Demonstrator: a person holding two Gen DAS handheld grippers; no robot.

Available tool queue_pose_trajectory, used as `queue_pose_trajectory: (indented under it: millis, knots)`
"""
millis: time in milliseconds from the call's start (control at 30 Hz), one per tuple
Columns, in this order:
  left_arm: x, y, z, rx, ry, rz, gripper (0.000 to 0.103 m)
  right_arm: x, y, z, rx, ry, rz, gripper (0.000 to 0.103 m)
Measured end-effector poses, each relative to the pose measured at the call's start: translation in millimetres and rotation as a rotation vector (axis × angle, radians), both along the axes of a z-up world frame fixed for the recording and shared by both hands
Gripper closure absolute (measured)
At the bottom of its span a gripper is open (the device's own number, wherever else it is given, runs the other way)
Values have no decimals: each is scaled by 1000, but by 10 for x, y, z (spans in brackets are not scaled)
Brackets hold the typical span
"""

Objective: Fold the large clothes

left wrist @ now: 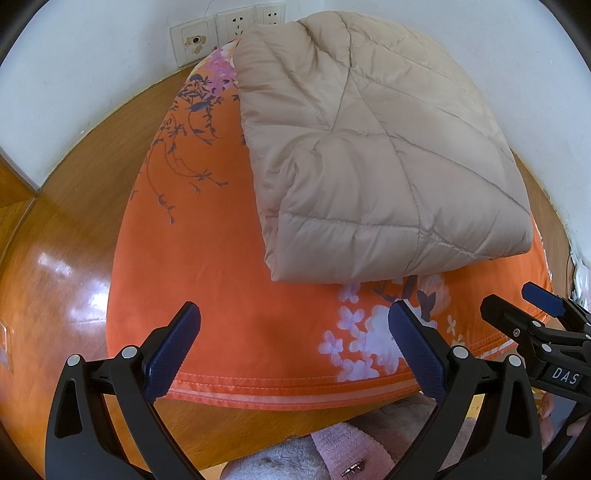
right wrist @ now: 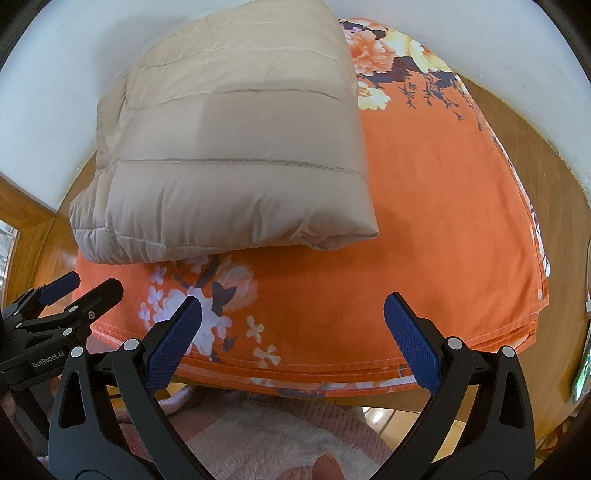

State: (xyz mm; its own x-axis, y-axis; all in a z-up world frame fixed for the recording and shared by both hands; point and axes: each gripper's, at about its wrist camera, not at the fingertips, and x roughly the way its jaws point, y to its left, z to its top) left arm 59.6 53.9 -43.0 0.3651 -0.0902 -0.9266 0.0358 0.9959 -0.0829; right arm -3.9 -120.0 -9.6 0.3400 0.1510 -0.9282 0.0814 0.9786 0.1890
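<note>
two garments stacked: beige quilted coat (left wrist: 373, 147) folded into a thick block, lying on the far half of a flat orange floral cloth (left wrist: 229, 288) spread over the desk (left wrist: 74, 236).
coat, look: puffy, stitched in channels, rounded fold edge facing the near side, a loose layered corner toward the left; appears fully folded.
orange cloth, look: smooth, several hemmed layers showing at the near edge (right wrist: 332, 373), white and lilac blossoms near that edge, so probably folded too, though larger than the coat.
step in hand, judged: either done or one more fold of the cloth due; cannot tell which.
doing it well: pinch every layer of the near hem at both corners together, lift evenly, carry over without dragging the coat; better to shift the coat off first.
left gripper (left wrist: 295, 343): jaws wide, holding nothing, hovering over the near hem.
right gripper (right wrist: 291, 339): jaws wide, empty, just beside the left one, over the same hem.
surroundings: wall sockets (left wrist: 229, 29) behind the desk, pink fluffy fabric (right wrist: 258, 435) below the near edge.
</note>
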Motion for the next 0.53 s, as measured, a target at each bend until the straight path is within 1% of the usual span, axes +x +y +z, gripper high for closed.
queue_pose_trajectory:
  millis: [267,367,467,533]
  knots:
    - [-5,55,-11,0,-3,8,6,2,-1,1,0,1,1,5]
    - [19,106,-4,3,-5,24,6,7,-30,12,4,-3,-9,5]
    - [41,228,6,-13,-14,58,6,22,-132,48,17,-12,-37,5]
    - [64,424,26,-32,-29,120,6,37,-258,80,34,-22,-63,5]
